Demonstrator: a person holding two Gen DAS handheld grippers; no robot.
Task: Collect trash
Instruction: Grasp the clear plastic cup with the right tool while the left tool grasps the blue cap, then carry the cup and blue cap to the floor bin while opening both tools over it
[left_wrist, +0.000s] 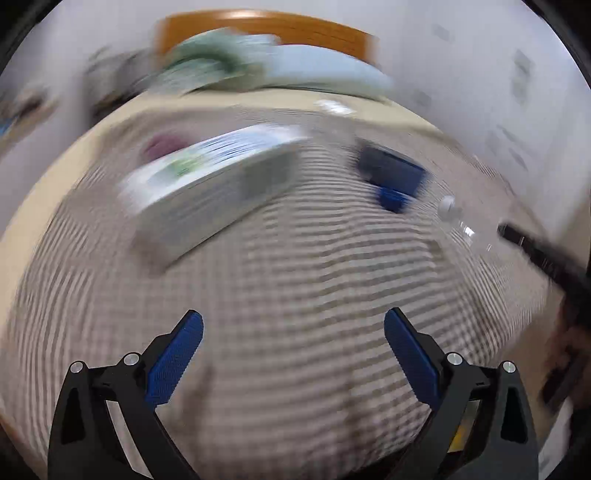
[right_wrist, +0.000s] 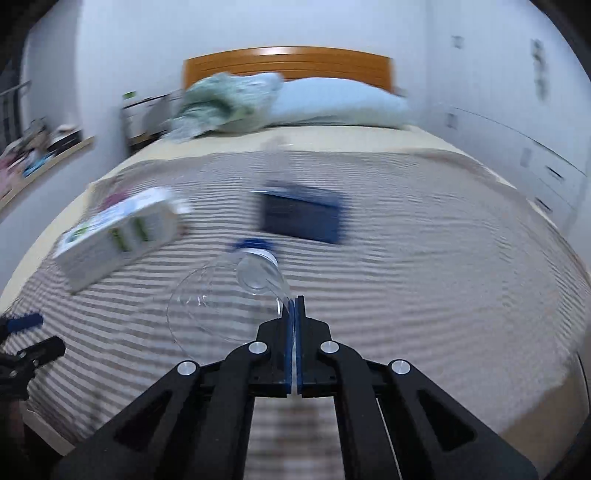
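Clear cup (right_wrist: 221, 299), rim pinched in right gripper (right_wrist: 294, 306), apparently mouth toward camera.

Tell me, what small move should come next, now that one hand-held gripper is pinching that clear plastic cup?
Probably lift the cup clear of the bed. The right hand-held gripper is shut on its rim, so the grip looks made. A white box and a blue item lie on the cover. The left hand-held gripper is open and empty and could go for the box.
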